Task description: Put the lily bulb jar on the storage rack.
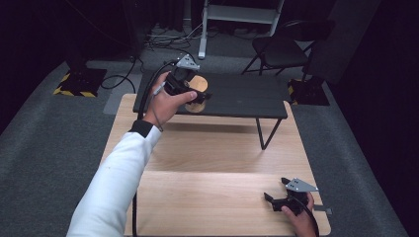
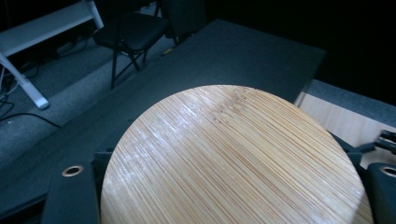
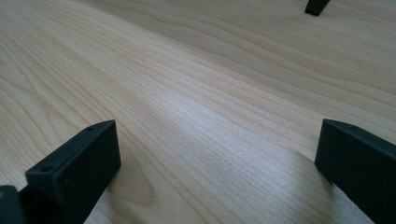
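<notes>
The left claw (image 1: pixel 196 94) is at the far left, above the near edge of the dark raised shelf (image 1: pixel 247 96), and it holds a round bamboo disc (image 2: pixel 233 158) — the jaws closed on its sides (the disc's grain runs across most of the left gripper view). The right claw (image 1: pixel 274 201) rests low on the light wood worktop (image 1: pixel 212 153) at the near right — its jaws spread wide, nothing between them.

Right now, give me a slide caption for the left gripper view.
Left gripper holds a round bamboo disc above the dark raised shelf.
</notes>
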### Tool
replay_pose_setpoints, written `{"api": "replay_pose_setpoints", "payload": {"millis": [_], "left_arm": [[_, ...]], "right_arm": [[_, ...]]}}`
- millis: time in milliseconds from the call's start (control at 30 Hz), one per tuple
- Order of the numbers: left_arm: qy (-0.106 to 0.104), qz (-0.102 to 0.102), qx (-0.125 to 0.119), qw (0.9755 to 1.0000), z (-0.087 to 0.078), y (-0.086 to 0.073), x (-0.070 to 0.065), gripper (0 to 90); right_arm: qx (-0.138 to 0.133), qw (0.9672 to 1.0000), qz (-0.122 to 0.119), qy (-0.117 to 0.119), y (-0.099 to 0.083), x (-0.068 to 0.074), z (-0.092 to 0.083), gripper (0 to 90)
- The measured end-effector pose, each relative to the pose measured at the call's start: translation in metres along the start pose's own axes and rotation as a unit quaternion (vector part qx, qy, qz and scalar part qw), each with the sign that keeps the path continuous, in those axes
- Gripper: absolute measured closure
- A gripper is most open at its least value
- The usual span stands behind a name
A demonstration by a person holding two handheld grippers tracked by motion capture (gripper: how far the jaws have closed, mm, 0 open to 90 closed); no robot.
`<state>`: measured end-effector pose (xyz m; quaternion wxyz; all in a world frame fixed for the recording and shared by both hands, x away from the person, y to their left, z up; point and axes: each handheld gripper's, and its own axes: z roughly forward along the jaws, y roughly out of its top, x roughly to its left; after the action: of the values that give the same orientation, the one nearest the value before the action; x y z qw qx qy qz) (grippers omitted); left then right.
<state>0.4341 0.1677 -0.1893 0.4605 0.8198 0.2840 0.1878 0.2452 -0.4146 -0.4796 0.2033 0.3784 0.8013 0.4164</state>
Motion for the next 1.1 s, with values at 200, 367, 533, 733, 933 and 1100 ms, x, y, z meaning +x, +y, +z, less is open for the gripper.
{"api": "replay_pose_setpoints", "payload": {"millis": [200,367,533,733,933,1100], "left_arm": [[0.003,-0.007,0.009,0.9999,0.023,0.004,0.007,25.7],[0.006,-0.01,0.015,0.9998,0.033,0.003,0.01,25.7],[0.009,-0.014,0.028,0.9995,0.04,0.002,0.012,25.7],[0.007,-0.018,0.035,0.9992,0.046,0.001,0.014,25.6],[0.004,-0.027,0.026,0.9993,0.05,-0.008,0.019,25.6],[0.0,-0.025,0.011,0.9996,0.051,-0.015,0.021,25.4]], "right_arm": [[0.0,1.0,0.0,0.0,0.0,0.0,0.0,0.0],[0.0,1.0,0.0,0.001,0.0,0.0,0.0,0.0],[0.0,1.0,-0.001,0.001,0.0,0.0,0.0,0.0],[0.0,1.0,-0.001,0.002,0.0,-0.001,0.0,0.0],[0.0,1.0,-0.001,0.002,0.0,-0.001,0.0,0.0],[0.0,1.0,-0.001,0.002,0.0,-0.001,0.0,0.0]]}}
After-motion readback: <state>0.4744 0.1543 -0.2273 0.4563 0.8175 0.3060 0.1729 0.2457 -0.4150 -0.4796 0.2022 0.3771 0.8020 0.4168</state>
